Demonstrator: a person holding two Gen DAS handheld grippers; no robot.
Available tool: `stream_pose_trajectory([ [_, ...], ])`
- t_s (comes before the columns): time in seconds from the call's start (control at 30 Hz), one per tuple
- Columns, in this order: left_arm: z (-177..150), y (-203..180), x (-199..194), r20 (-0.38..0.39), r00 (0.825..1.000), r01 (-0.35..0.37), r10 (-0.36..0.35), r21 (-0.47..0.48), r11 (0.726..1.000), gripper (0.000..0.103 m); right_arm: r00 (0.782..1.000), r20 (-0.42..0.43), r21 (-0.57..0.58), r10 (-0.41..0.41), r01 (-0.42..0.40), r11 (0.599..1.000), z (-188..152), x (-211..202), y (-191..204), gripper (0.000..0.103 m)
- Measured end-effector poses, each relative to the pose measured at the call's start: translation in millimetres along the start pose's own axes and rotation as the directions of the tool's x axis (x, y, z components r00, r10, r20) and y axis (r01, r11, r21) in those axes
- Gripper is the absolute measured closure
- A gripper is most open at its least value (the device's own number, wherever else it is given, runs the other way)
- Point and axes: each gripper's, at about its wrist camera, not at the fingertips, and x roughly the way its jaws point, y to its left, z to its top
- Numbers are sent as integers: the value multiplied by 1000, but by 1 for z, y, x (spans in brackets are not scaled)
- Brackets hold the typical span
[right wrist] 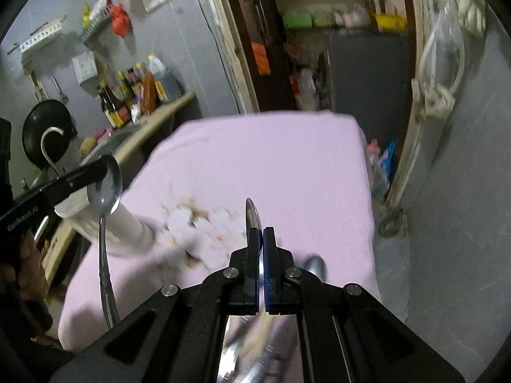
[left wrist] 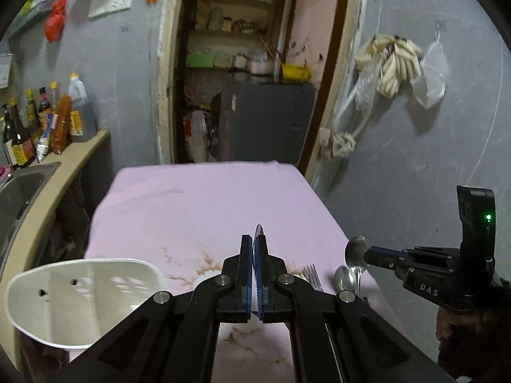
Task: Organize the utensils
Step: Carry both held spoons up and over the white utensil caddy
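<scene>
My left gripper [left wrist: 255,242] is shut on a steel spoon [left wrist: 258,230], seen edge-on between its pads; from the right wrist view that spoon [right wrist: 103,191] hangs bowl-up, handle down, above the white holder [right wrist: 111,226]. My right gripper [right wrist: 259,234] is shut on another spoon [right wrist: 252,214]; the left wrist view shows that gripper [left wrist: 367,253] holding the spoon's bowl [left wrist: 356,249] above the table's right edge. The white utensil holder [left wrist: 80,300] stands at the table's near left. A fork [left wrist: 311,276] and a spoon [left wrist: 343,279] lie on the pink cloth.
The table has a stained pink cloth [left wrist: 198,204]. A counter with a sink [left wrist: 19,188] and sauce bottles [left wrist: 48,118] runs along the left. A grey wall with hanging cloths [left wrist: 392,63] is on the right. A doorway [left wrist: 249,63] opens behind the table.
</scene>
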Motion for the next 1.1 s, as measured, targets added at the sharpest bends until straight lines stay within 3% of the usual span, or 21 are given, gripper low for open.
stream_pose_trajectory([
  [0.17, 16, 28, -40, 86, 996, -29, 33, -48, 998, 101, 990, 138, -60, -3, 11, 998, 22, -25, 49, 101],
  [0.33, 39, 63, -88, 190, 977, -74, 93, -107, 992, 101, 955, 294, -138, 21, 20, 990, 50, -54, 114, 101],
  [0.5, 60, 105, -126, 294, 931, -185, 217, -132, 974, 101, 915, 399, -182, 49, 27, 983, 76, -57, 172, 101],
  [0.63, 68, 140, -138, 348, 876, -302, 334, -145, 942, 101, 898, 436, -191, 60, 27, 981, 87, -42, 208, 101],
  [0.83, 59, 175, -118, 356, 831, -420, 427, -101, 902, 101, 918, 392, -206, 61, 23, 978, 75, -2, 234, 101],
  [1.1, 26, 179, -86, 389, 819, -443, 422, -37, 896, 101, 932, 363, -229, 11, 78, 970, 56, 39, 251, 101],
])
